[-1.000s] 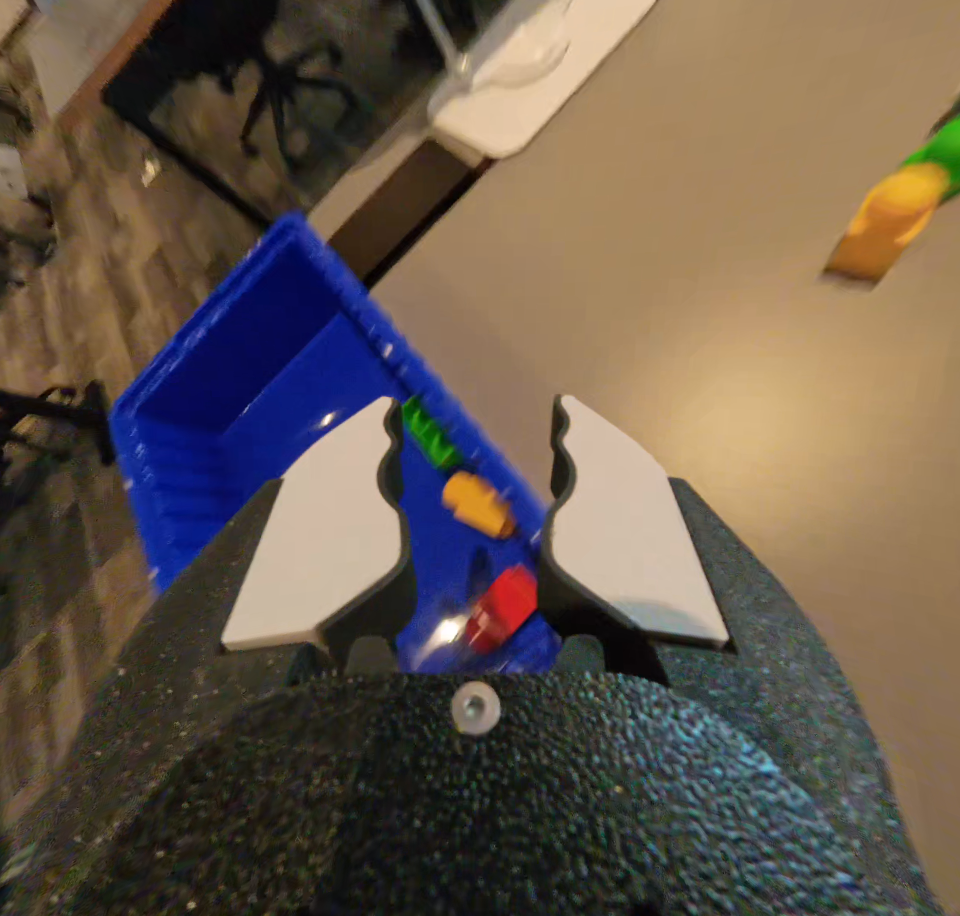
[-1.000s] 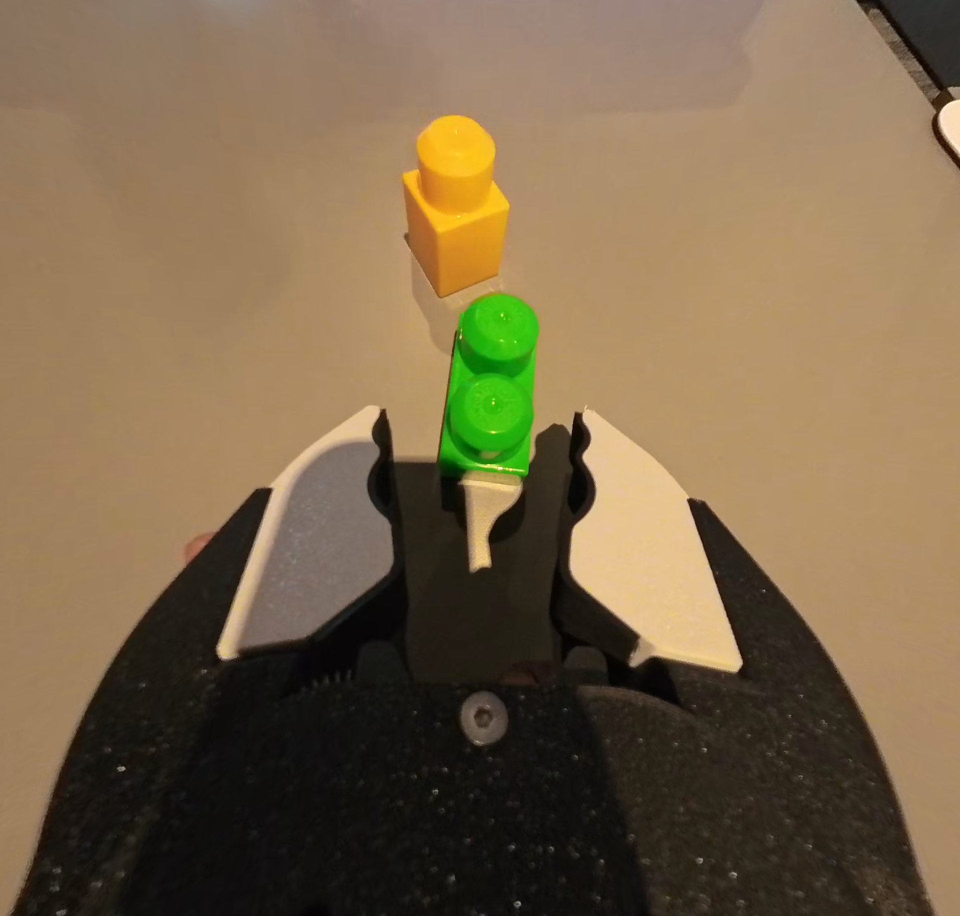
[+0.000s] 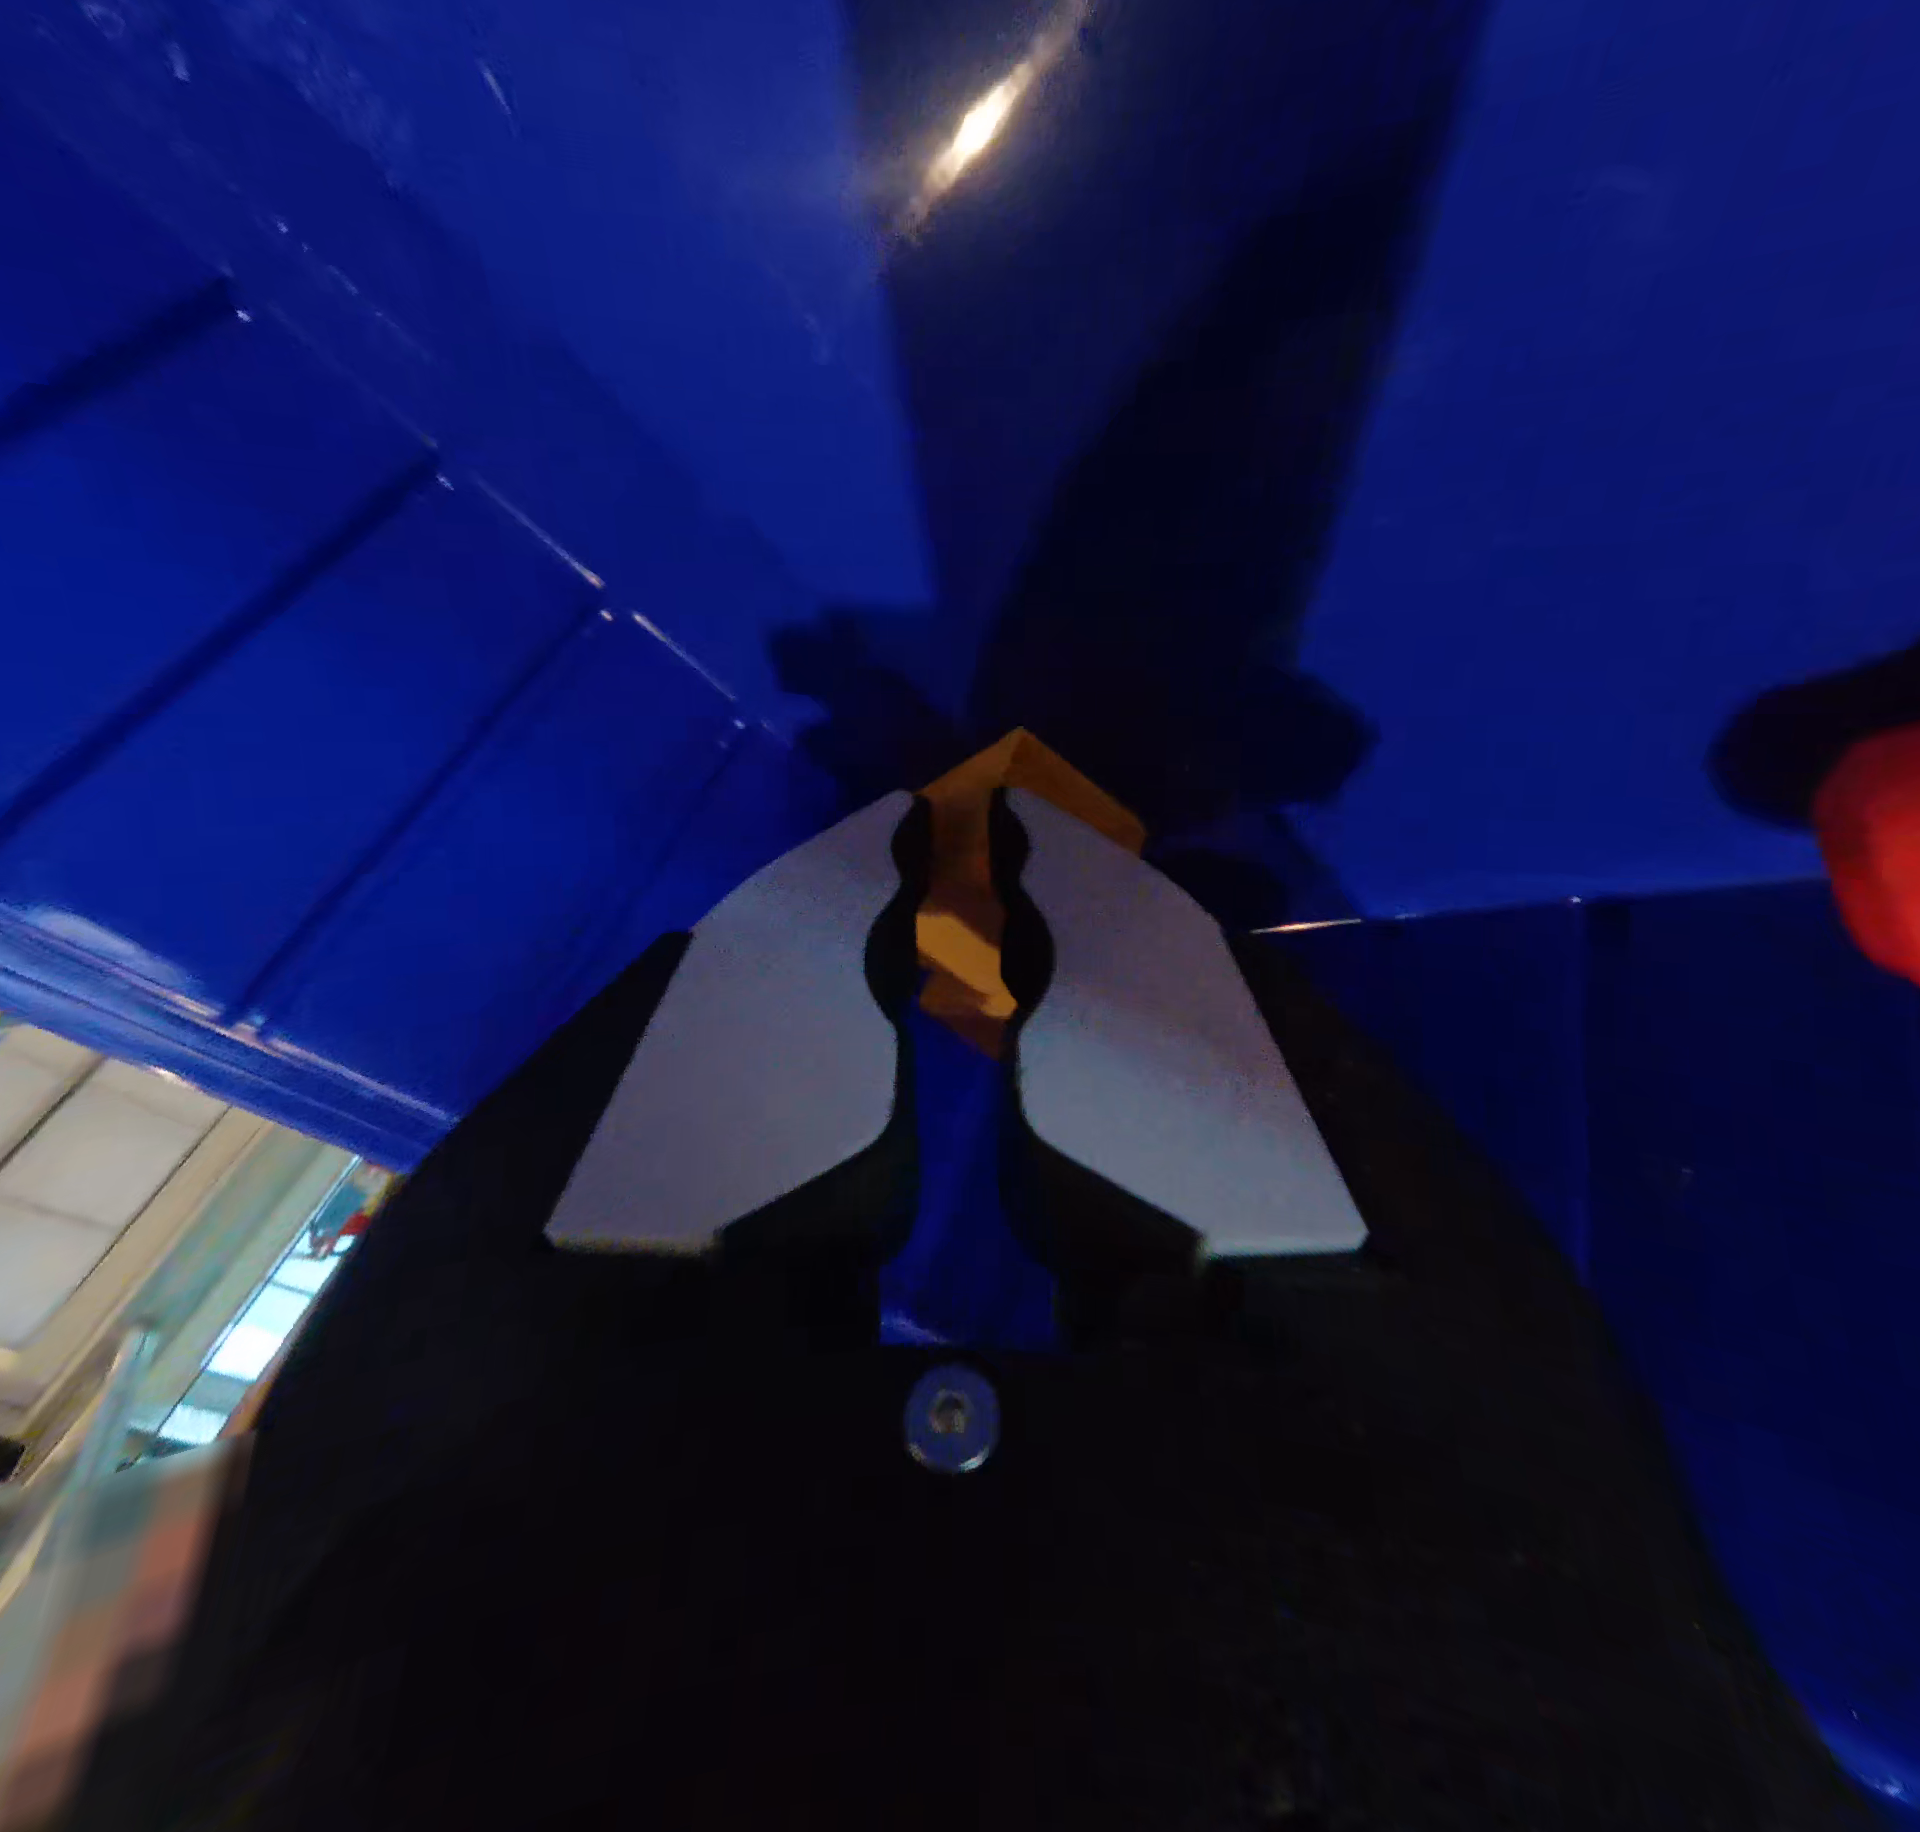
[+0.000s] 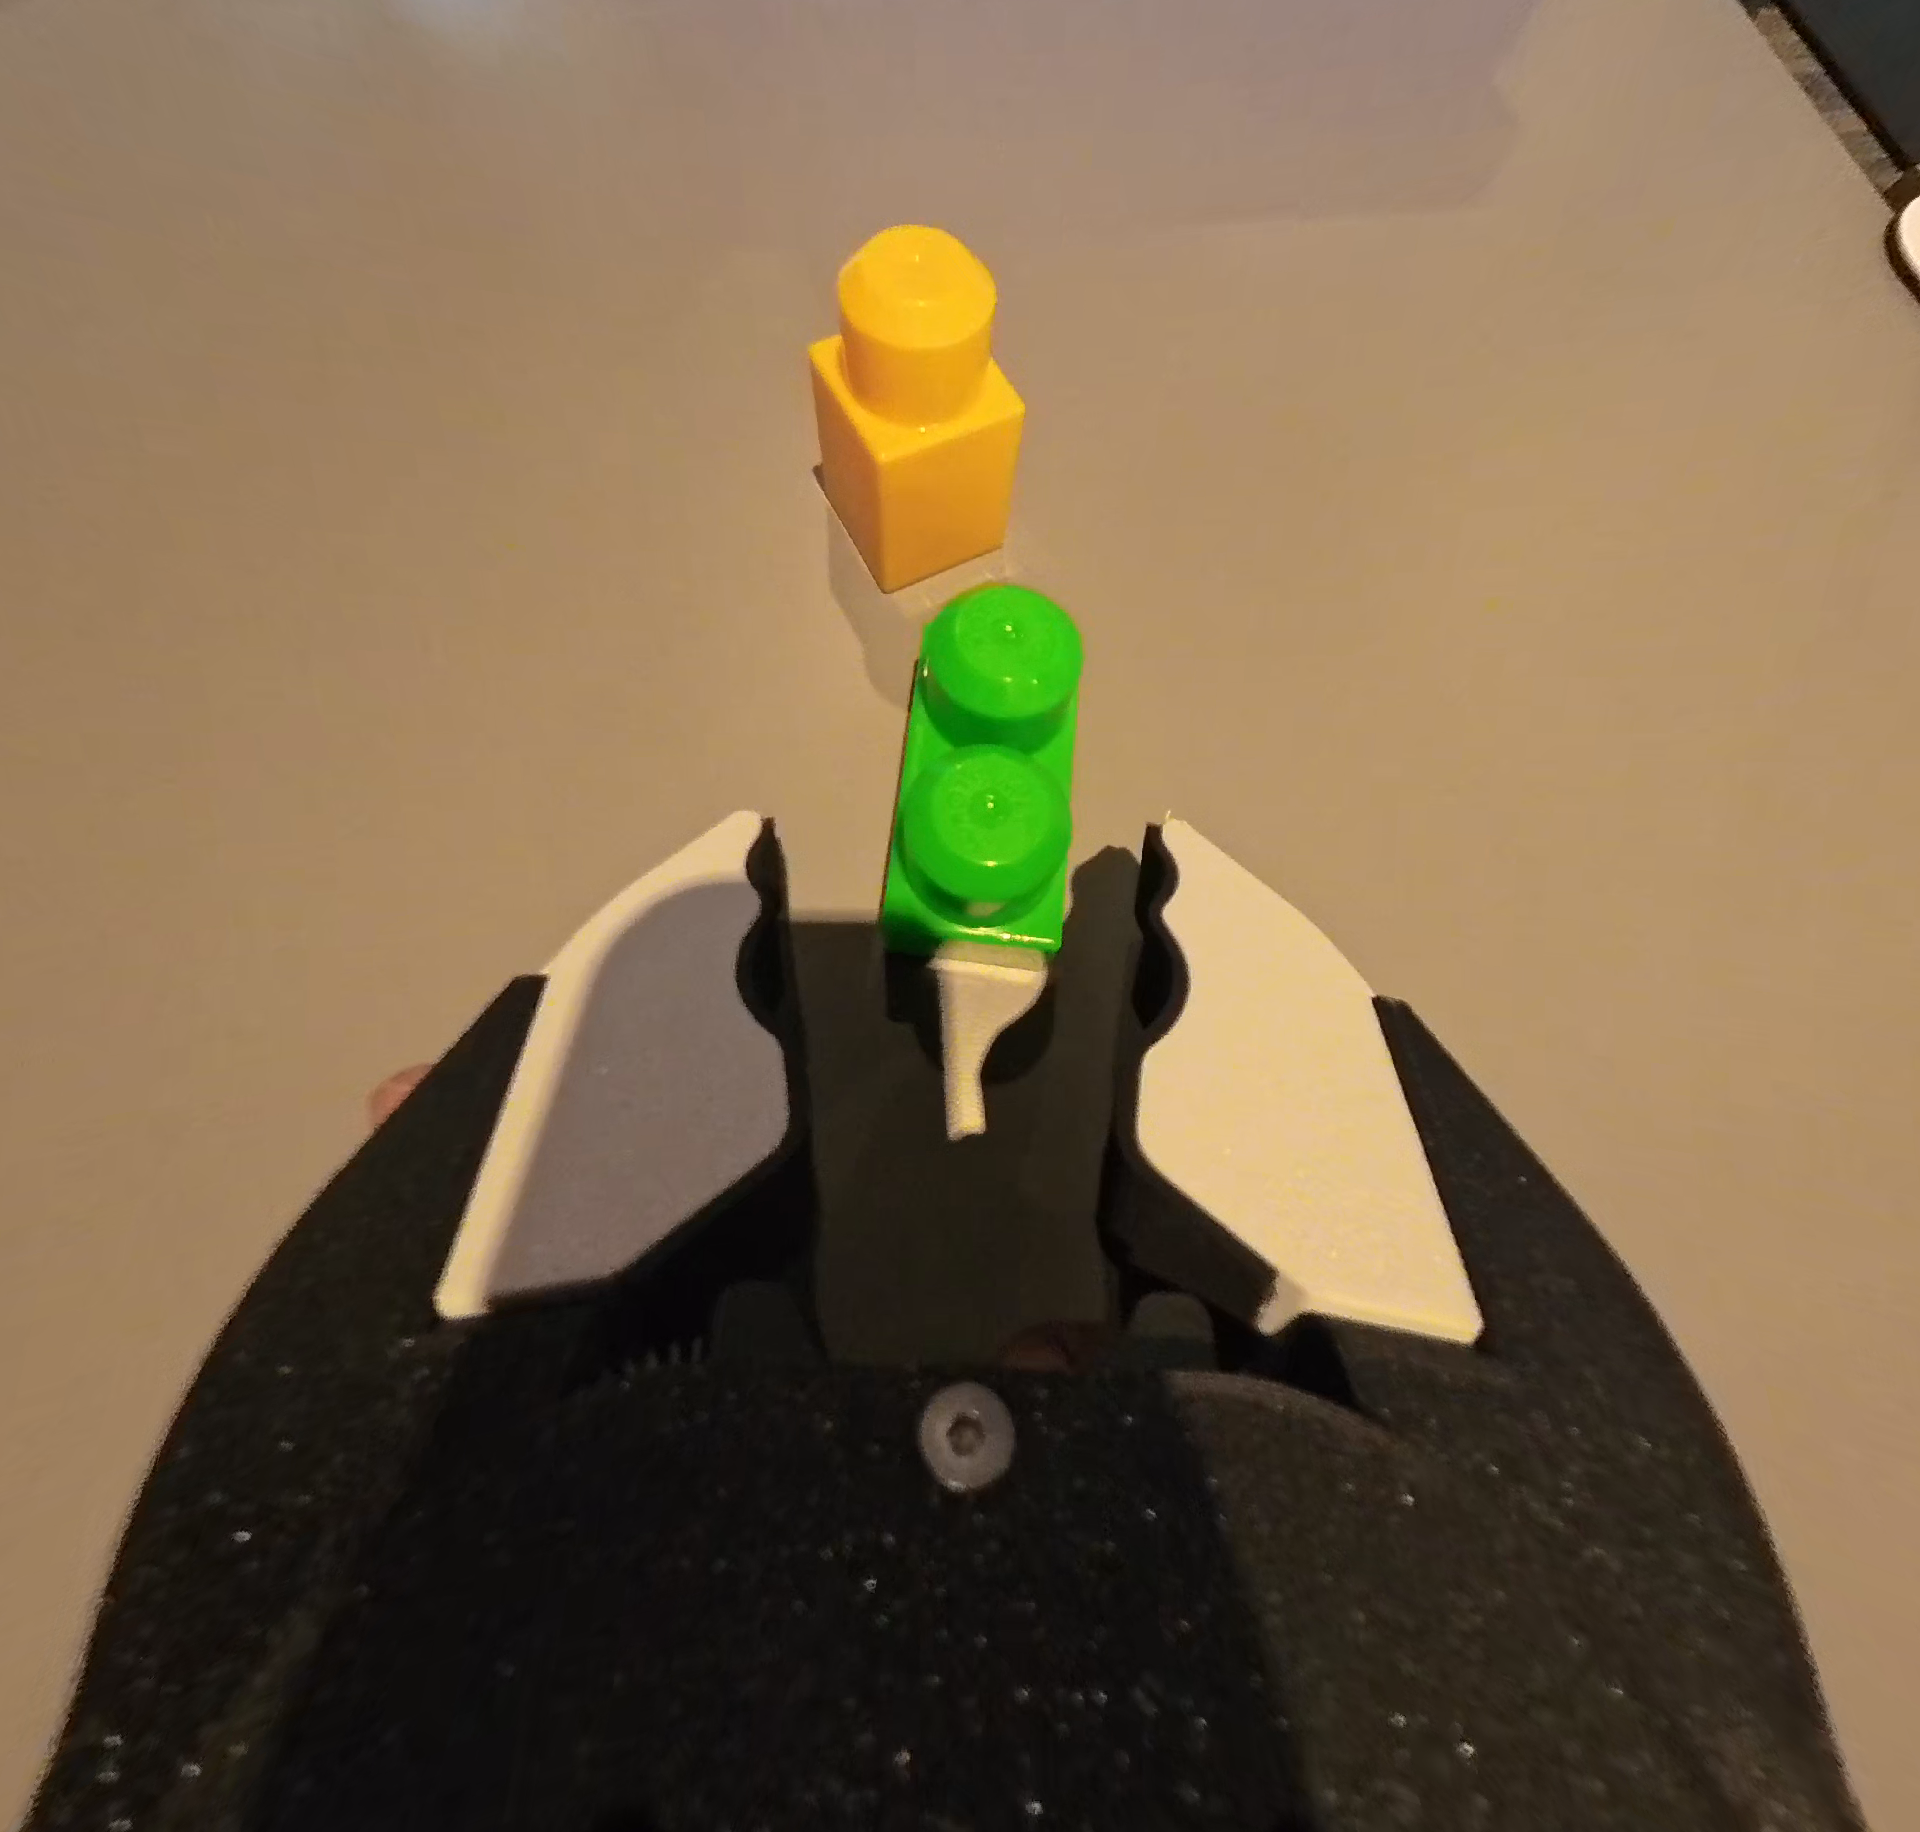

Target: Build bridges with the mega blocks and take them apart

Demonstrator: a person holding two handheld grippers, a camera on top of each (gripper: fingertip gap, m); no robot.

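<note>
Plunging from above the desk into the glossy blue plastic bin (image 3: 520, 432), the left tool (image 3: 961, 847) is now sitting narrow, its jaws pinching an orange plastic block (image 3: 1023, 774) whose far corner is poking out past the tips, with a red block (image 3: 1870, 847) lying off to its right. Holding its place, the right tool (image 4: 961, 837) is gaping wide on either side of a green two-stud plastic block (image 4: 987, 785), not gripping it. That block's long axis is pointing straight ahead toward the upright yellow single-stud block (image 4: 914, 421) standing just beyond on the beige desk (image 4: 312, 432), making the right tool the nearer one.
</note>
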